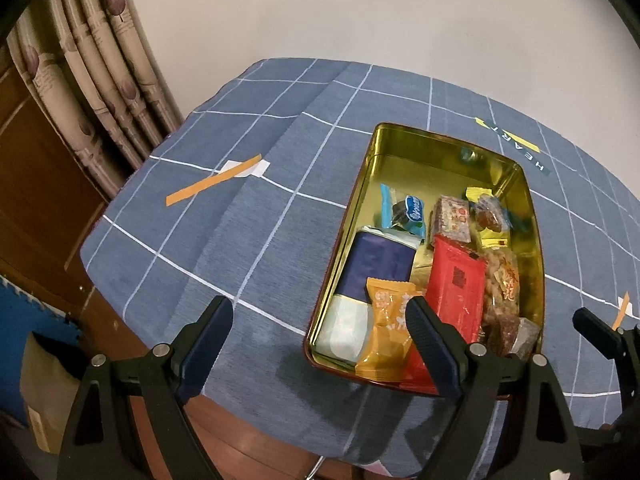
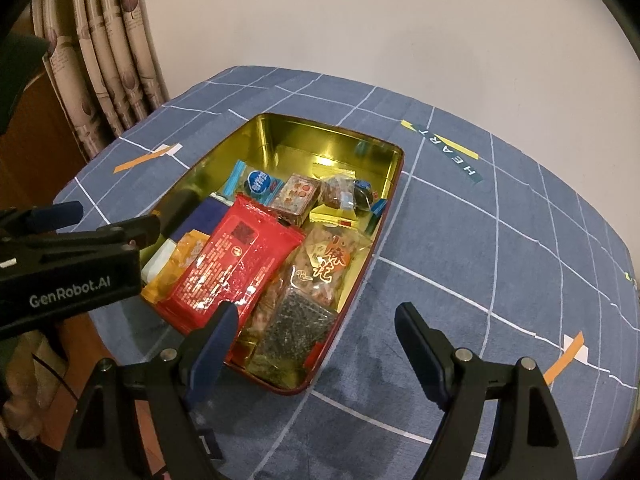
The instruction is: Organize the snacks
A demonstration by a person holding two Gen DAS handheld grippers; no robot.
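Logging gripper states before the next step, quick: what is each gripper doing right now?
Left gripper: open, holding nothing, jaws spread over the near end of the tin.
Right gripper: open, holding nothing, jaws apart by the tin's near corner.

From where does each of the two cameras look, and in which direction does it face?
Left wrist view: sits on the left hand-held gripper, above the table's near-left edge, facing the gold rectangular metal tin of wrapped snacks; its own open fingers show, plus the right hand-held gripper's tip at the right edge.
Right wrist view: sits on the right hand-held gripper, near the tin's right corner, facing forward-left; its open fingers show, with the left gripper at the left edge.
Shared: the tin, red foil snack packet, blue checked tablecloth.
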